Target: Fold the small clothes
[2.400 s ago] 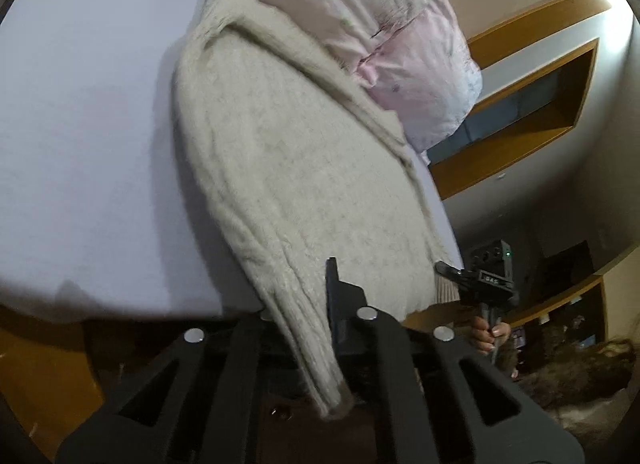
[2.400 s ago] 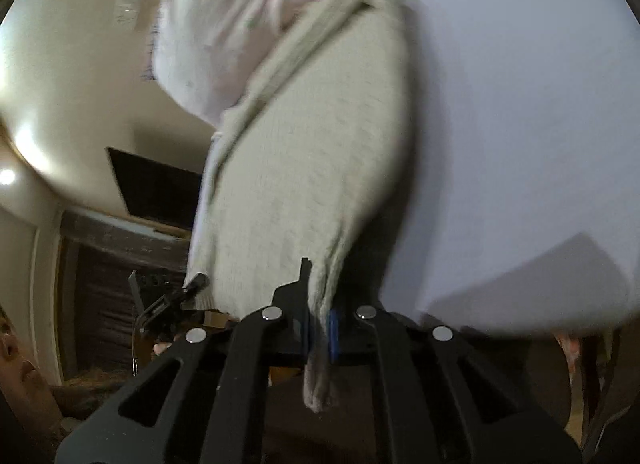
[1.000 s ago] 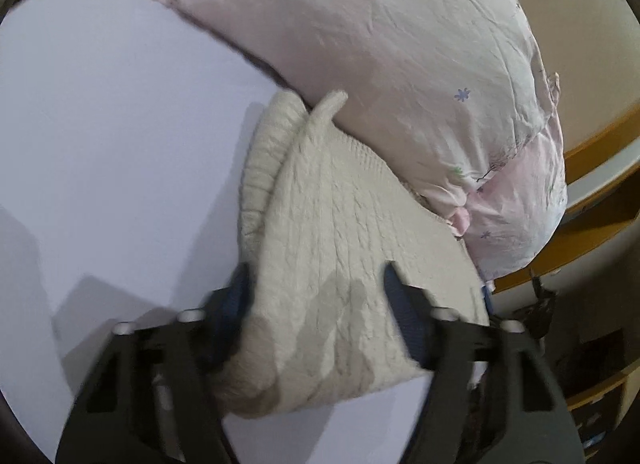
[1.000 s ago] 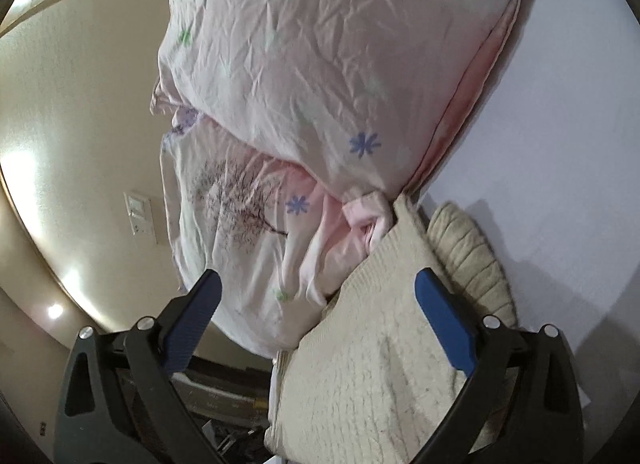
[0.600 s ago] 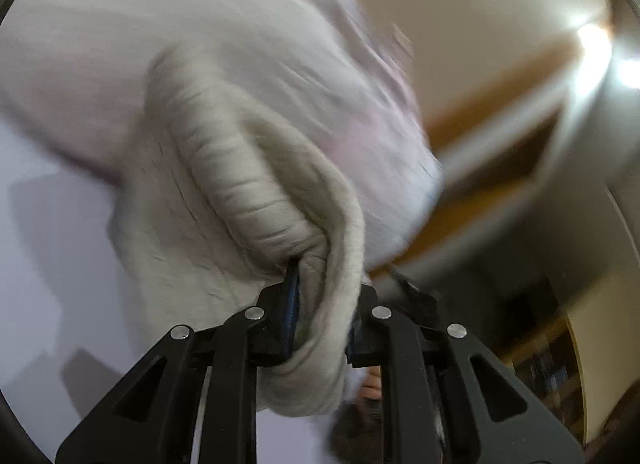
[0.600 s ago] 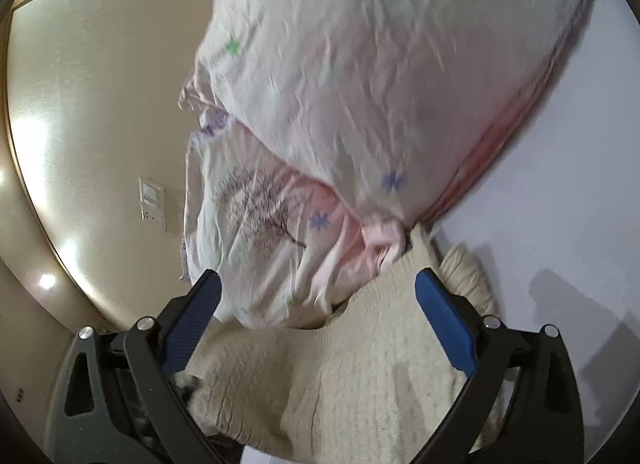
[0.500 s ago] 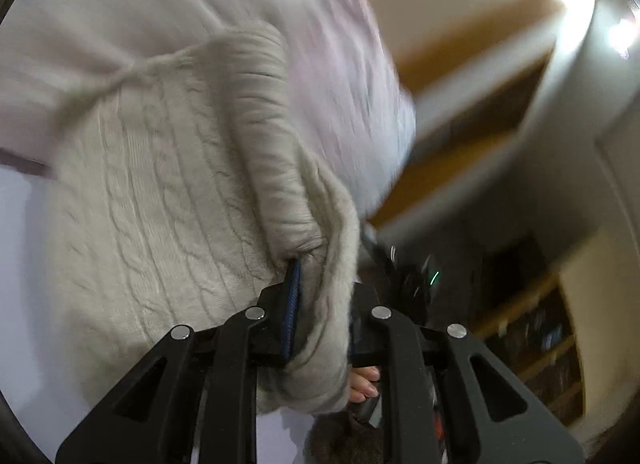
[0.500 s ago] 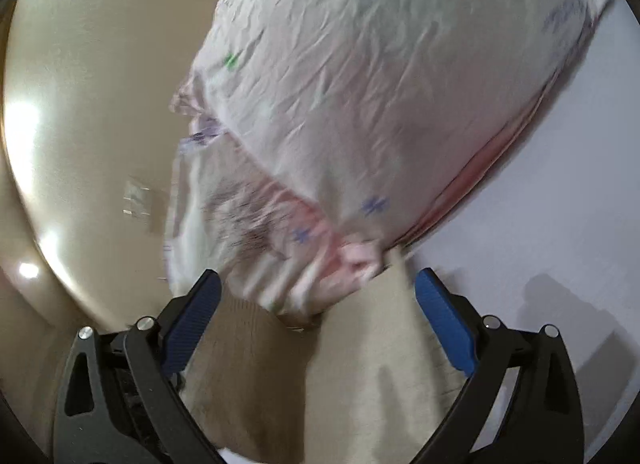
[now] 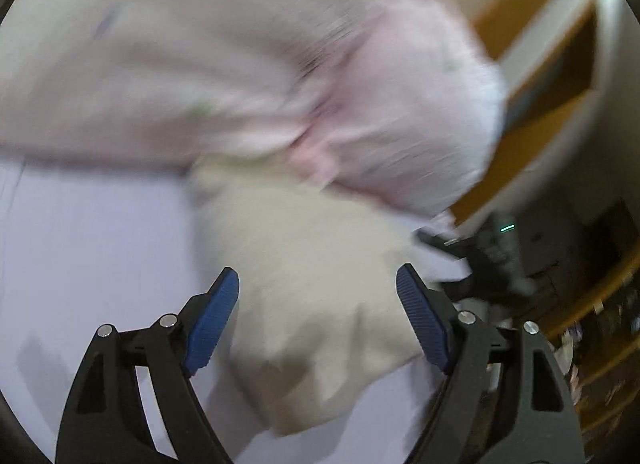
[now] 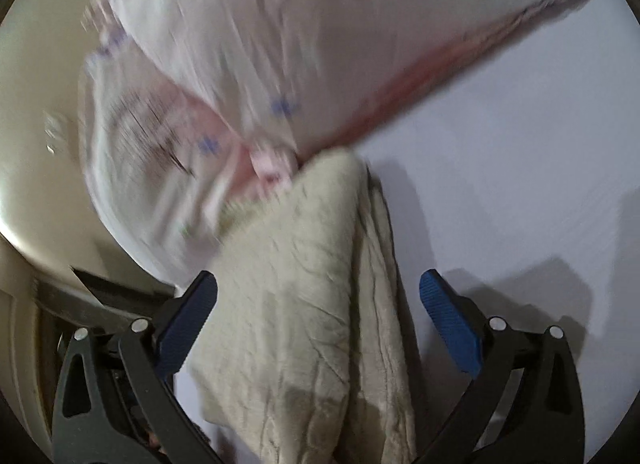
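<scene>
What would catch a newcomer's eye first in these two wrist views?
The folded cream knit sweater lies in the middle of both views on a pale lilac bedsheet, framed by each gripper's spread blue pads. Behind it and touching its far edge are bulky pink floral pillows, blurred in the left wrist view. Both the left gripper and right gripper are open, holding nothing.

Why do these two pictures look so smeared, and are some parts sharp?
Left wrist view: heavy motion blur smears the pink pillow and cream sweater, while the left gripper stays crisp. Right wrist view: milder blur; the sweater's knit texture shows, and the right gripper throws dark shadows on the white sheet.
</scene>
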Demonstrator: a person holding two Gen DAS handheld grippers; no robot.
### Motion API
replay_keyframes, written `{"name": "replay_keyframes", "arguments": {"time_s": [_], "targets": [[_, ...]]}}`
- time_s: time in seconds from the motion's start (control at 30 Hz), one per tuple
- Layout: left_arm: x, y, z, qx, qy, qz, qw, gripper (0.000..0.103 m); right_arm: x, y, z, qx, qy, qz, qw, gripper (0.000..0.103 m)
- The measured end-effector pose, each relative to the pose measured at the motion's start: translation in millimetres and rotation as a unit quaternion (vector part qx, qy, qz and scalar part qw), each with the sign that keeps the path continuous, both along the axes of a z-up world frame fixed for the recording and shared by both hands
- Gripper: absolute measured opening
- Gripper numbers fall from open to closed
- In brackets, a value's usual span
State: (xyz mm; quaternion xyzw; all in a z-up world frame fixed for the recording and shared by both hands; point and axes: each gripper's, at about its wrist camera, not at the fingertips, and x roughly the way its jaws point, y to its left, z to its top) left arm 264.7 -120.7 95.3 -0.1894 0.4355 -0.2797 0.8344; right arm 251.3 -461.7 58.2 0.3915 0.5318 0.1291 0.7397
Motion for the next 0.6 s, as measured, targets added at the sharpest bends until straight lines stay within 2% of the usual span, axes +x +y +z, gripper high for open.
{"name": "replay_keyframes", "arguments": {"time_s": [0.07, 0.13, 0.17, 0.23, 0.27, 0.3, 0.37, 0.4, 0.5, 0.57, 0.6], "targets": [[4.7, 3.8, -23.2, -0.006, 0.045, 0.001, 0.9990, 0.081, -0.9, 8.2, -3.1, -0.014, -0.002, 0.016, 1.000, 0.099], [-6.7, 1.9, -35.2, -0.021, 0.061, -0.010, 0.9979, 0.081, -1.2, 12.9, -4.3, -0.013, -0.003, 0.026, 1.000, 0.096], [-5.0, -2.6, -39.2, -0.034, 0.070, -0.016, 0.9969, 0.082, -2.6, 13.6, -4.5, -0.013, -0.008, 0.026, 1.000, 0.086], [-2.4, -19.1, -45.2, -0.034, 0.075, -0.018, 0.9965, 0.085, -6.0, 17.4, -10.4, -0.013, -0.001, 0.034, 0.999, 0.061], [0.9, -23.4, -47.6, -0.038, 0.072, -0.018, 0.9965, 0.085, -7.9, 17.9, -10.4, -0.017, -0.004, 0.031, 0.999, 0.043], [-2.5, -22.3, -51.0, -0.041, 0.071, -0.019, 0.9964, 0.082, -10.7, 19.8, -11.3, 0.007, -0.011, 0.035, 0.999, 0.039], [-3.7, -16.2, -50.8, -0.046, 0.061, -0.025, 0.9968, 0.054, -11.9, 27.1, -3.9, 0.024, -0.029, 0.034, 0.999, 0.034], [-9.9, -7.3, -49.5, -0.049, 0.054, -0.031, 0.9969, 0.051, -14.2, 32.1, 1.3, 0.030, -0.042, 0.040, 0.998, 0.034], [-38.3, 31.5, -34.8, -0.039, -0.001, -0.042, 0.9984, 0.047, -23.9, 60.7, 17.0, 0.058, -0.081, 0.085, 0.991, 0.032], [-58.0, 58.1, -23.8, -0.002, -0.050, -0.033, 0.9982, 0.048, -26.1, 88.0, 18.6, 0.056, -0.089, 0.121, 0.987, 0.033], [-61.2, 63.9, -23.6, 0.021, -0.058, -0.027, 0.9977, 0.050, -24.9, 106.1, 14.0, 0.040, -0.083, 0.141, 0.986, 0.034]]}}
